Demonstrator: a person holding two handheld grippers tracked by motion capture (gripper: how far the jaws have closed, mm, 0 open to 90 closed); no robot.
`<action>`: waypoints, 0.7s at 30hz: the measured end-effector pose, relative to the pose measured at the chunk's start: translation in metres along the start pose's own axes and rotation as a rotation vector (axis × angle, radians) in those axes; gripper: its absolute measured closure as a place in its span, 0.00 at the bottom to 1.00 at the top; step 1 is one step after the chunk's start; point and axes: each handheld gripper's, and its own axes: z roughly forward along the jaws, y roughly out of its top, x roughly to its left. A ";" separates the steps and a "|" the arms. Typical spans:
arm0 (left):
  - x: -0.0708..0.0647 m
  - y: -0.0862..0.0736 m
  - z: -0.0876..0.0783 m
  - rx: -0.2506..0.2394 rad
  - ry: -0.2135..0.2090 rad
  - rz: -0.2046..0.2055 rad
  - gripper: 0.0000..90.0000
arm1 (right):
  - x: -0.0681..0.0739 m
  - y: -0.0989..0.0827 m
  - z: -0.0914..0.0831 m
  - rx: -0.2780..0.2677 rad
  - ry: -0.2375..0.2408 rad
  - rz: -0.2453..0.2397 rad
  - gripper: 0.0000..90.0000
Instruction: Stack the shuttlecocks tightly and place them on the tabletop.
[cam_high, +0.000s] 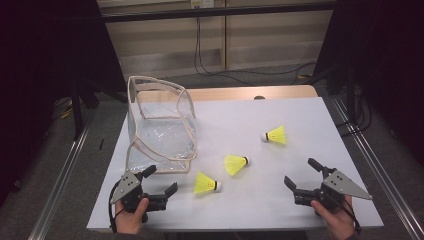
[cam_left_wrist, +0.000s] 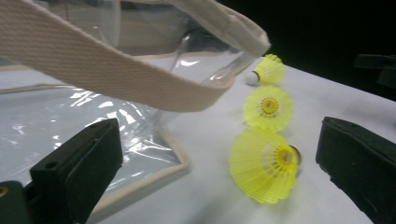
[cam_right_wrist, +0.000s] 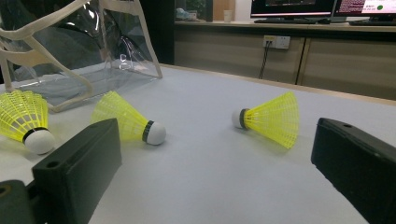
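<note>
Three yellow shuttlecocks lie on the white table (cam_high: 240, 125): a near one (cam_high: 206, 183), a middle one (cam_high: 236, 164) and a far one (cam_high: 276, 135). A clear plastic bag with beige webbing trim (cam_high: 161, 127) stands open at the table's left. My left gripper (cam_high: 161, 180) rests open at the front left, just left of the near shuttlecock (cam_left_wrist: 264, 163), with nothing between its jaws. My right gripper (cam_high: 303, 173) is open at the front right, empty, facing the far shuttlecock (cam_right_wrist: 273, 119) and the middle one (cam_right_wrist: 126, 122).
A beige bag strap (cam_left_wrist: 116, 70) arches close over the left gripper's view. Metal rails run along both sides of the table (cam_high: 65, 165). Cables hang against the back wall (cam_high: 200, 45). Monitors sit on a far desk (cam_right_wrist: 289, 7).
</note>
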 end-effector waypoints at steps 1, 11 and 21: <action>-0.001 0.000 0.000 0.007 -0.005 0.006 0.01 | 0.000 0.000 0.000 0.000 0.003 -0.002 0.01; -0.012 0.003 0.009 0.049 -0.055 0.027 0.01 | 0.001 0.000 0.001 0.001 0.008 -0.006 0.02; -0.020 0.003 0.018 0.081 -0.103 0.036 0.01 | 0.002 0.001 0.001 0.001 0.012 -0.012 0.02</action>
